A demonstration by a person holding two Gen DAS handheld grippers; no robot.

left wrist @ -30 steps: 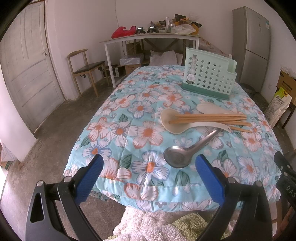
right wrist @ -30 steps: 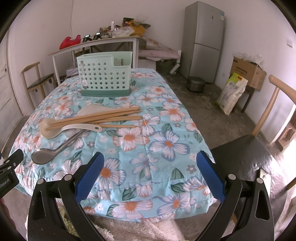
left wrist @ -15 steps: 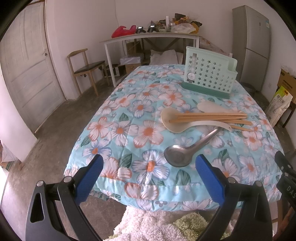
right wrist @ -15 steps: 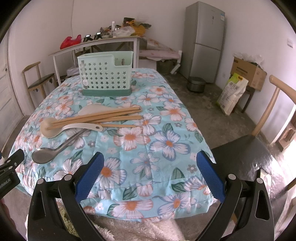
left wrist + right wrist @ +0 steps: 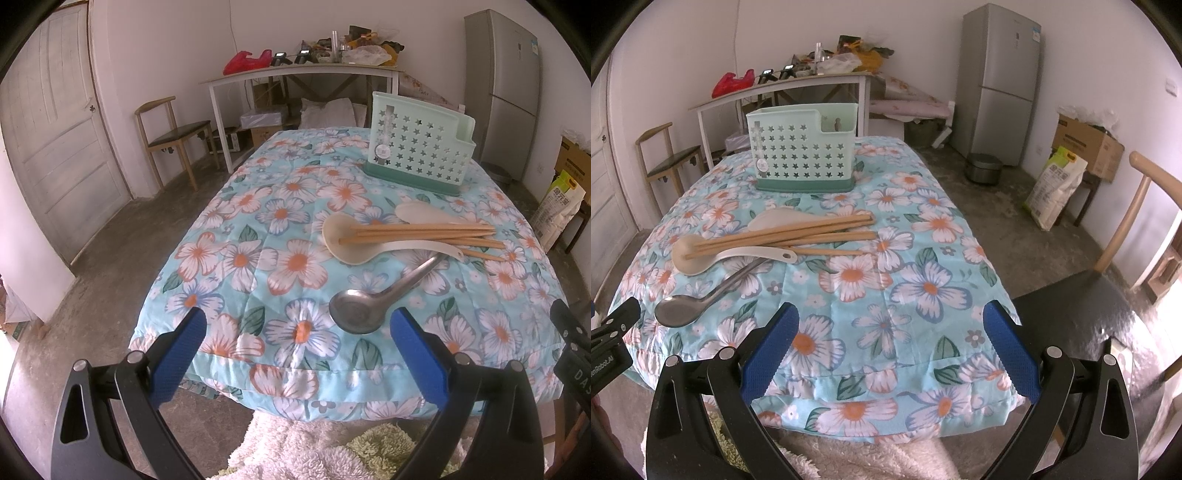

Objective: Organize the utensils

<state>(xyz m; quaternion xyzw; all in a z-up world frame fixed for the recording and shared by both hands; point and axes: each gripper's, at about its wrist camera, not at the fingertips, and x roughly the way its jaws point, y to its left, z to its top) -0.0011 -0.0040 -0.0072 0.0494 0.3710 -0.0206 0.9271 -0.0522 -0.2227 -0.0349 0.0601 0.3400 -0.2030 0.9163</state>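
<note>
The metal spoon [image 5: 373, 299] lies near the chopsticks [image 5: 421, 234]; the green basket [image 5: 419, 147] stands behind the chopsticks.

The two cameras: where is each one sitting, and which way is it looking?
Left wrist view: sits on the left claw, open, near the table's front edge, looking at the metal spoon.
Right wrist view: sits on the right claw, open, further right, looking across the flowered cloth.
Both show the chopsticks, white spoon and green basket.

Floral-quilted table [image 5: 258, 236] — bearing basket [image 5: 419, 155], spoons [image 5: 369, 306], chopsticks [image 5: 421, 234].
</note>
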